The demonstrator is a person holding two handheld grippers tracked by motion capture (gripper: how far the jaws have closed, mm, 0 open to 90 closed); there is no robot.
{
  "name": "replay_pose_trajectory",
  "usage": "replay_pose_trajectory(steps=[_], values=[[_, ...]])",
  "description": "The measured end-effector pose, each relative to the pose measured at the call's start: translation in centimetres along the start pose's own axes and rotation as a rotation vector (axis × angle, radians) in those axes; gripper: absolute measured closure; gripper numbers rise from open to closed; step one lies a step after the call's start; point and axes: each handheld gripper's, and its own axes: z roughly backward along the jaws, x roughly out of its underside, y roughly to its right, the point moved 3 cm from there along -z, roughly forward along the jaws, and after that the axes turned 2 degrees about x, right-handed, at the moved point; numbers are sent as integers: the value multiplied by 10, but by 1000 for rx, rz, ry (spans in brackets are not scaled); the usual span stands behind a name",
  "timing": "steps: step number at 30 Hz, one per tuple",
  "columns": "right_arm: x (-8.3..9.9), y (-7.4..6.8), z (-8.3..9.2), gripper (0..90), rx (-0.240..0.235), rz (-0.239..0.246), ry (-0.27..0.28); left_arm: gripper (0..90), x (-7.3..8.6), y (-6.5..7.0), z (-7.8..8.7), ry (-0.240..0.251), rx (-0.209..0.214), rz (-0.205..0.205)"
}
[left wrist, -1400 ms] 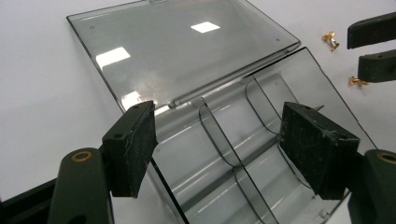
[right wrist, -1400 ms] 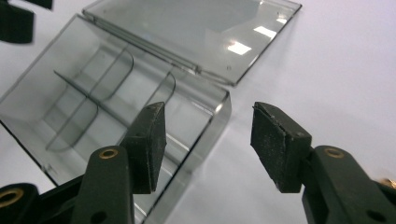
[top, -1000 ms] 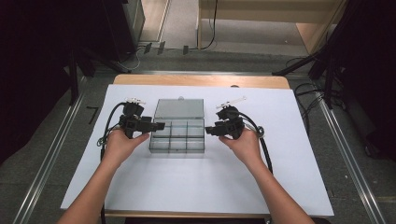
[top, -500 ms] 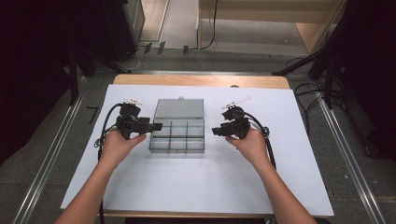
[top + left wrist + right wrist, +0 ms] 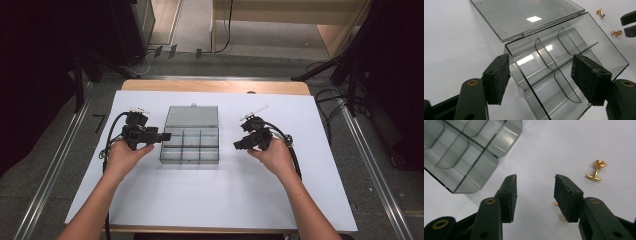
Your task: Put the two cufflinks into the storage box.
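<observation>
A clear plastic compartment box (image 5: 190, 146) stands on the white sheet, its lid (image 5: 192, 116) lying open and flat behind it. My left gripper (image 5: 161, 136) is open at the box's left end. In the left gripper view it (image 5: 544, 75) straddles the box (image 5: 564, 62) wall without the pads pressing. My right gripper (image 5: 237, 145) is open to the right of the box; its jaws have just been closing with nothing between them (image 5: 535, 195). One gold cufflink (image 5: 596, 171) lies on the sheet to its right. A second cufflink (image 5: 560, 211) is half hidden behind the right finger.
A white sheet (image 5: 210, 200) covers the table, with a wooden edge (image 5: 215, 86) showing at the far side. Cables trail from both grippers towards the person. Both cufflinks (image 5: 600, 12) (image 5: 616, 32) lie beyond the box's right end.
The right gripper has drawn away from the box's right end and now sits farther right. The left gripper has stayed at the box's left end.
</observation>
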Motion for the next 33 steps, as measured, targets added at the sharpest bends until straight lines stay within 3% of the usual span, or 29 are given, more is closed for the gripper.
replay_pose_trajectory(steps=[10,15,33], values=[[7,12,-5,573,45,16,-104,326,1,-2,0,-1,0,0],[9,15,-8,576,50,38,-122,326,1,-3,-2,-7,-2,-2],[17,29,-21,632,101,29,-199,326,3,-5,-2,-11,-4,3]])
